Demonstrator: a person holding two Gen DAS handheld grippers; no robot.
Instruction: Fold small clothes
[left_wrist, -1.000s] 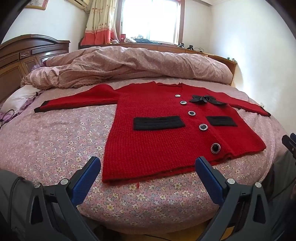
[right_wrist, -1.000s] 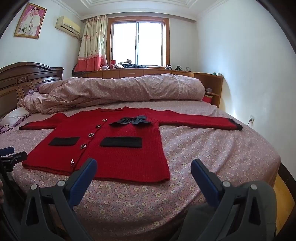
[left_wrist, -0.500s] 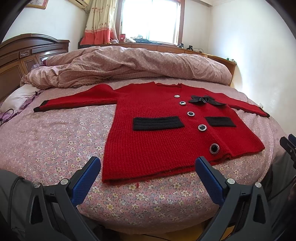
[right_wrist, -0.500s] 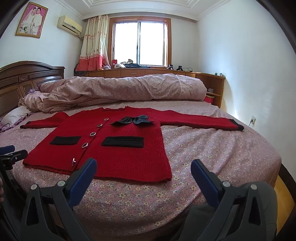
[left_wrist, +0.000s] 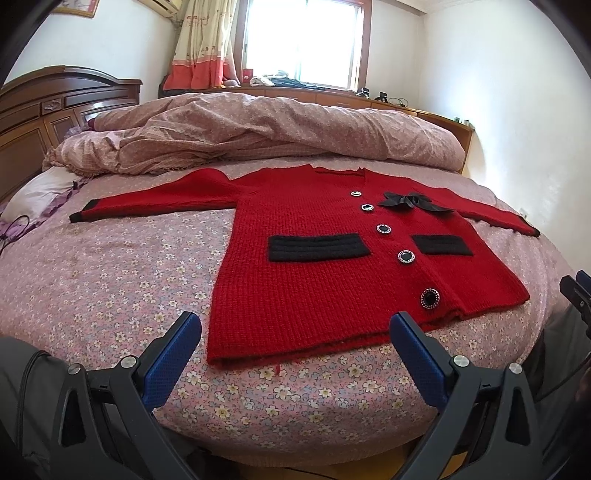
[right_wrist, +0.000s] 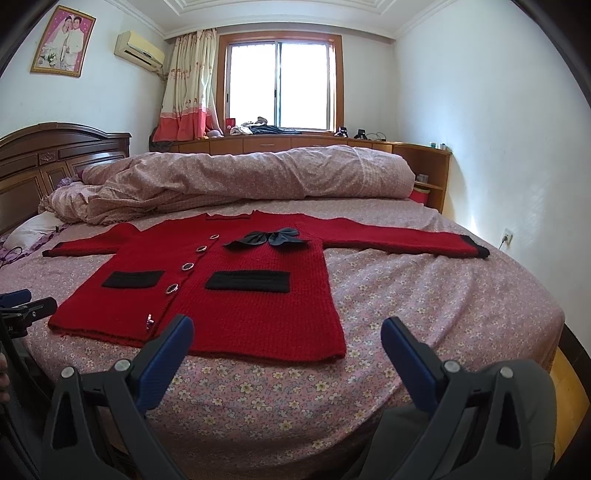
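On the floral bedsheet (left_wrist: 110, 280) ahead of me the red cardigan (left_wrist: 332, 280) lies flat and face up, sleeves spread to either side, its hem just beyond my fingertips. I have the left gripper (left_wrist: 295, 341) spread wide with nothing in it, and the right gripper (right_wrist: 286, 341) the same, both short of the knit and not touching it. My worry is the pinch: this knit looks thick and loose, so I judge a shallow grab at the hem could take only the top layer, or catch the sheet beneath as well and drag it along. The black bow (right_wrist: 269, 238) and the raised buttons (left_wrist: 406, 256) could bunch under a fold and leave it lopsided. A long sleeve (right_wrist: 399, 238) may also trail and twist if I lift the body first.
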